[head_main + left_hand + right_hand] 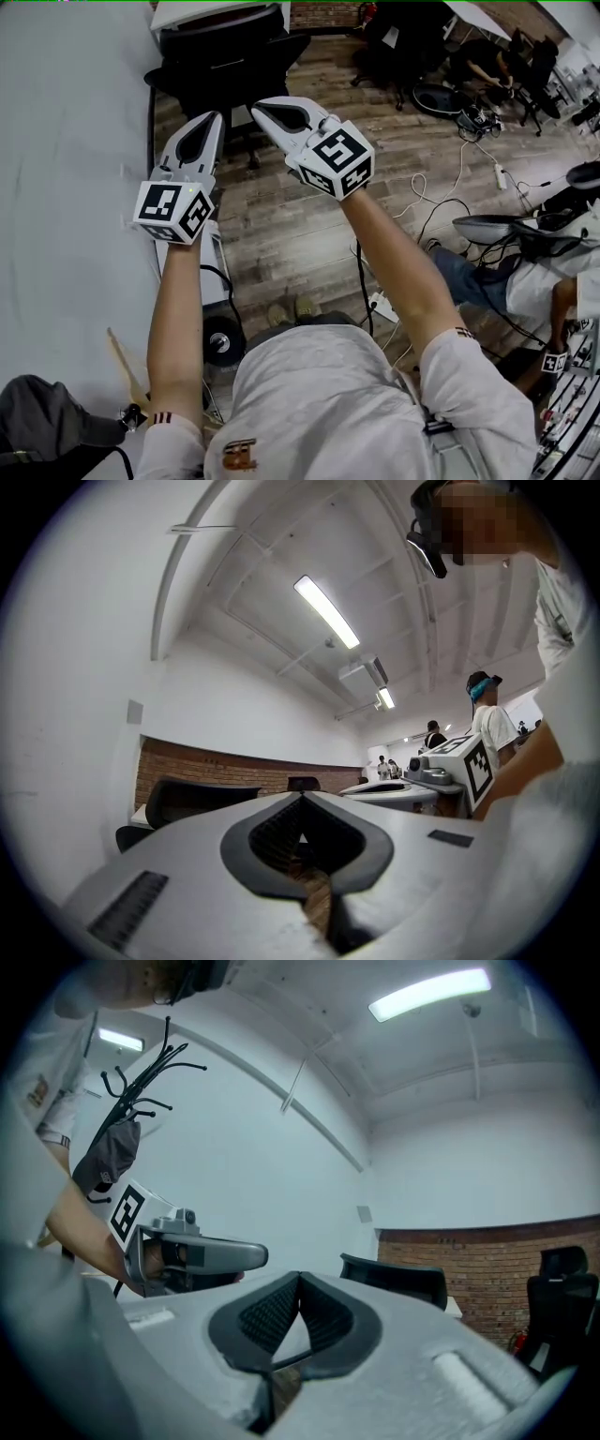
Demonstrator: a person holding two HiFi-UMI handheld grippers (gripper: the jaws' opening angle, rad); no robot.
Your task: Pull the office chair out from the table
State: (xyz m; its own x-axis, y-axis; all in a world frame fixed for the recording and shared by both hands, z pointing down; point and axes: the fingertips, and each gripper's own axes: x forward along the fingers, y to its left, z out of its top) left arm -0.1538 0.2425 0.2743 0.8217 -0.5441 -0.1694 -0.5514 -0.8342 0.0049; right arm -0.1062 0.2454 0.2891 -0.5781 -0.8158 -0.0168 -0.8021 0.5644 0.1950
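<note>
The work is at the approach stage, as I judge it; nothing of the chair is gripped or touched yet.

At the left of the head view, the left gripper [214,118] is held out level over the wood floor [281,234], beside the white wall [66,187]; its own view shows the jaws closed tip to tip with nothing between the ribbed pads [281,832], so it is empty.

Ahead of it, at the upper left-centre of the head view, the black office chair [225,56] stands with its backrest toward the person, tucked against the white table [211,11] at the top edge; it is well apart from both claws; in the left gripper view the backrest shows low at the left, before a brick wall [216,766].

Just to the right, the right gripper [259,106] reaches out alongside, angled toward the chair; its own view shows those jaws drawn together too, holding nothing.

The next move seems to call for carrying both claws forward to the backrest, opening them, closing on its top rim, then drawing the chair back clear of the table; the cables [441,202] on the floor at the right lie off that path.
</note>
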